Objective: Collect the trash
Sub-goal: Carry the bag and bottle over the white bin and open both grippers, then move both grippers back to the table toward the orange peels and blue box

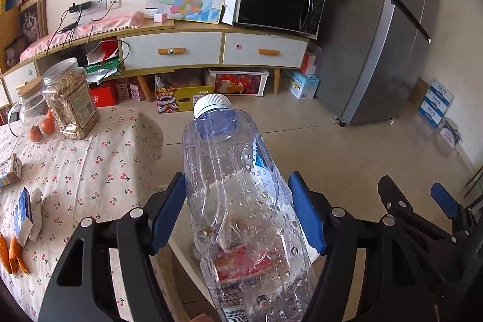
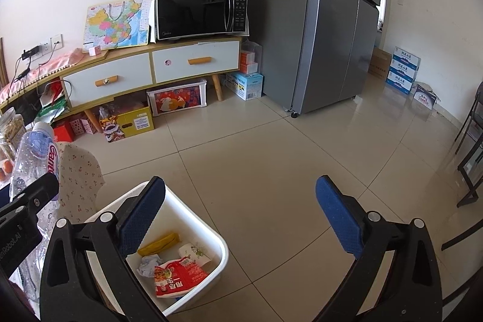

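My left gripper [image 1: 238,210] is shut on a large clear plastic bottle [image 1: 238,201] with a white cap, held off the table edge above a white bin [image 2: 211,234]. The bottle also shows at the left of the right wrist view [image 2: 30,165]. The bin stands on the floor and holds a red wrapper [image 2: 178,276], a paper cup [image 2: 193,254], a yellow packet [image 2: 160,243] and crumpled paper [image 2: 148,264]. My right gripper [image 2: 241,210] is open and empty, above the bin's right side and the floor. It shows at the right of the left wrist view [image 1: 413,198].
The table with a cherry-print cloth [image 1: 90,171] carries a jar [image 1: 71,101], oranges [image 1: 42,129], small cartons [image 1: 12,171], tissue [image 1: 37,210] and orange peel [image 1: 13,255]. A cabinet with a microwave [image 2: 199,14], a fridge [image 2: 326,20] and floor boxes [image 2: 403,70] stand behind.
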The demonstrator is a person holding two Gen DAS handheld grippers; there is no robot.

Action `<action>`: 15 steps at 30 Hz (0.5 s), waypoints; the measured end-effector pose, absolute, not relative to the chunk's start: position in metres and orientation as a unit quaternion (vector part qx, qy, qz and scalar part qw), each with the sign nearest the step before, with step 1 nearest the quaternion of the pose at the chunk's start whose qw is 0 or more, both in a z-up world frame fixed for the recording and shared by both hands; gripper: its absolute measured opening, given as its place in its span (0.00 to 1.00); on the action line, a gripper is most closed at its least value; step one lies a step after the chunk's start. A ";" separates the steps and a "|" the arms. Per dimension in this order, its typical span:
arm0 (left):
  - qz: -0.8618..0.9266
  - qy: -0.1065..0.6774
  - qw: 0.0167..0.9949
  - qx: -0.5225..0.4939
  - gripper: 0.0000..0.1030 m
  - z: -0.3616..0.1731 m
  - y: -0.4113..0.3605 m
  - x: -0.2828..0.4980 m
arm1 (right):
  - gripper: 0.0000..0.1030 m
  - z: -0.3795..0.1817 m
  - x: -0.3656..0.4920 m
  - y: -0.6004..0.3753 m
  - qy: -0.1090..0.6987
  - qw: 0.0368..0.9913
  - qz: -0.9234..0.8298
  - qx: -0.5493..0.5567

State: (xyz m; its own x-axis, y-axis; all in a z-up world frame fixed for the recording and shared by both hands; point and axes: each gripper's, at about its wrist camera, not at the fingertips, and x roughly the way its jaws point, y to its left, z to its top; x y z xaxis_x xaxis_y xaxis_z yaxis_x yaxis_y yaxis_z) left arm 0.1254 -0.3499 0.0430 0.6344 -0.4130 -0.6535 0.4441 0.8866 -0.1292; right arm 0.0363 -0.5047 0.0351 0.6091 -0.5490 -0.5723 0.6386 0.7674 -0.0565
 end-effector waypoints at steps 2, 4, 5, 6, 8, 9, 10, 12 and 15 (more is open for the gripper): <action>-0.242 0.365 0.898 0.024 0.67 0.040 -0.357 0.128 | 0.93 0.035 0.035 -0.506 0.290 0.893 -0.336 0.075; -0.242 0.373 0.896 0.022 0.77 0.038 -0.361 0.129 | 0.93 0.035 0.034 -0.507 0.289 0.892 -0.340 0.073; -0.240 0.373 0.896 0.019 0.81 0.037 -0.360 0.129 | 0.93 0.035 0.034 -0.507 0.288 0.892 -0.342 0.071; -0.238 0.372 0.897 0.019 0.81 0.037 -0.359 0.129 | 0.93 0.036 0.034 -0.506 0.287 0.892 -0.343 0.069; -0.234 0.373 0.898 0.023 0.81 0.036 -0.357 0.130 | 0.93 0.036 0.035 -0.504 0.286 0.893 -0.341 0.067; -0.231 0.374 0.898 0.024 0.81 0.036 -0.355 0.130 | 0.93 0.037 0.036 -0.502 0.284 0.895 -0.338 0.066; -0.226 0.375 0.899 0.025 0.81 0.035 -0.352 0.130 | 0.93 0.038 0.037 -0.499 0.283 0.897 -0.335 0.065; -0.214 0.374 0.902 0.027 0.81 0.035 -0.343 0.131 | 0.93 0.039 0.039 -0.492 0.279 0.901 -0.328 0.060; -0.191 0.369 0.909 0.039 0.81 0.037 -0.329 0.132 | 0.93 0.040 0.041 -0.480 0.275 0.906 -0.318 0.049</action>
State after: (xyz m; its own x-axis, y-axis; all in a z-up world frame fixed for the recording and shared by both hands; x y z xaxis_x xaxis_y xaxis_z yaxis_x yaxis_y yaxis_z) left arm 0.1320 -0.3292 0.0371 0.6548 -0.3194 -0.6850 0.3767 0.9237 -0.0706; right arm 0.0411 -0.4804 0.0400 0.6464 -0.5499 -0.5289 0.6036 0.7926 -0.0864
